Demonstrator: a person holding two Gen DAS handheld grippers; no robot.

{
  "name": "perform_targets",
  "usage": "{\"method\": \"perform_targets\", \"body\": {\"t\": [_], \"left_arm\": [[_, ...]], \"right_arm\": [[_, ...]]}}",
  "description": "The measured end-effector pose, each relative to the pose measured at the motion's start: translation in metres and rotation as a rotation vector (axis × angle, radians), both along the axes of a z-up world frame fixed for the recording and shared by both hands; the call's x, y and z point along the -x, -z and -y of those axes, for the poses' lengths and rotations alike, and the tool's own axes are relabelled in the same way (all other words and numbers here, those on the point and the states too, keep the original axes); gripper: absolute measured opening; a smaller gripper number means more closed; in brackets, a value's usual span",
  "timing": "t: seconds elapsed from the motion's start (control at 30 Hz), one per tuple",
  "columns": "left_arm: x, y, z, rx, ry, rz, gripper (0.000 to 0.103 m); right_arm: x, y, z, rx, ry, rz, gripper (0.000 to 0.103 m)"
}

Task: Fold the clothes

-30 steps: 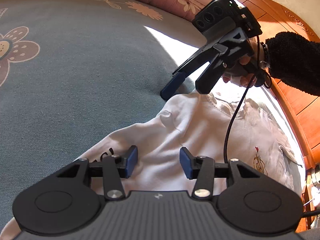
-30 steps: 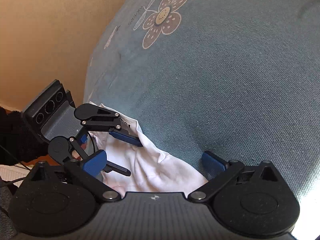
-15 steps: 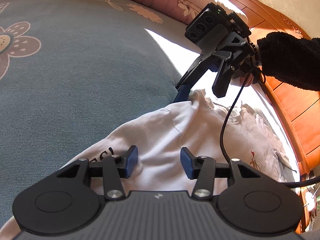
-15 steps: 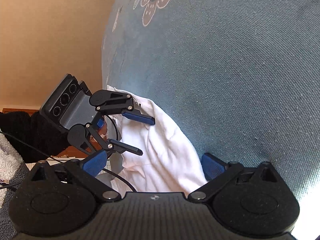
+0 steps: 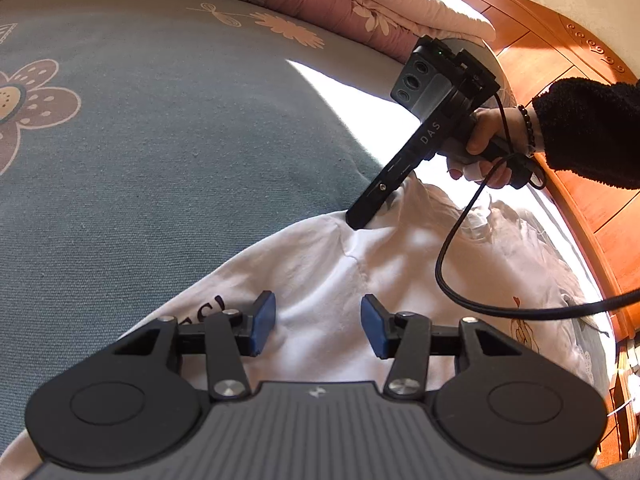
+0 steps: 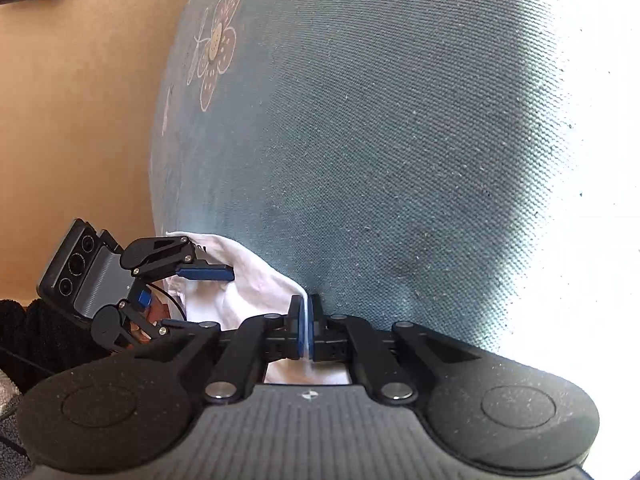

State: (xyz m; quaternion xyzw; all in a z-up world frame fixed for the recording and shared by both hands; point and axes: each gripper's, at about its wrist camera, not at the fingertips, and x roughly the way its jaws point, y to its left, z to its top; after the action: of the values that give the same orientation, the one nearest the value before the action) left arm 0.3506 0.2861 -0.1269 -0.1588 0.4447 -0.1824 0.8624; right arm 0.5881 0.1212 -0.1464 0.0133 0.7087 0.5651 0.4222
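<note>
Shirt (image 5: 384, 264), white w/ small print, lies spread on blue flowered bedcover (image 5: 168, 128), near side by wooden bed frame (image 5: 576, 216); rumpled, sleeve not yet folded, so task looks barely begun. Right gripper (image 6: 307, 326) is clamped on a thin ridge of white fabric at shirt's far edge, pads pressed tight w/ cloth between; prob. pinching shoulder/sleeve seam so that edge can be lifted & carried over for first fold. In left wrist view it slants steeply down into cloth, tip buried in a pucker; hand (image 5: 484, 140) wraps handle, black fuzzy sleeve (image 5: 588, 128) behind, cable (image 5: 460, 264) looping over shirt. Left gripper (image 5: 318, 326) hovers over lower part of shirt, tilted down, jaws about half apart, nothing between pads; likely waiting to take matching edge so both sides lift evenly.
</note>
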Motion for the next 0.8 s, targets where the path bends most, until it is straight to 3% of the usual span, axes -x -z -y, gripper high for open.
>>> {"method": "perform_targets", "body": {"t": [0.2,0.37,0.47,0.53,0.63,0.7,0.8], "left_arm": [[-0.008,-0.009,0.003,-0.068,-0.009,0.0,0.043],[-0.017,-0.019,-0.007,-0.118,-0.07,-0.001,0.037],[-0.013,-0.034,-0.007,-0.138,-0.068,0.025,0.038],[-0.005,-0.039,-0.002,-0.142,-0.041,0.031,0.043],[0.004,-0.029,0.005,-0.183,-0.021,-0.01,0.046],[0.013,-0.018,0.004,-0.208,-0.046,-0.046,0.046],[0.021,-0.015,0.001,-0.193,-0.079,-0.024,0.049]], "right_arm": [[0.029,-0.043,-0.021,-0.033,-0.071,0.285,0.004],[0.014,-0.061,-0.045,-0.103,0.064,0.376,0.004],[0.017,-0.07,-0.046,-0.055,0.108,0.507,0.013],[0.029,-0.08,-0.031,-0.045,0.125,0.607,0.044],[0.064,-0.093,-0.004,-0.019,0.139,0.756,0.067],[0.093,-0.088,0.007,0.04,0.12,0.834,0.074],[0.123,-0.062,0.009,0.128,0.098,0.905,0.08]]}}
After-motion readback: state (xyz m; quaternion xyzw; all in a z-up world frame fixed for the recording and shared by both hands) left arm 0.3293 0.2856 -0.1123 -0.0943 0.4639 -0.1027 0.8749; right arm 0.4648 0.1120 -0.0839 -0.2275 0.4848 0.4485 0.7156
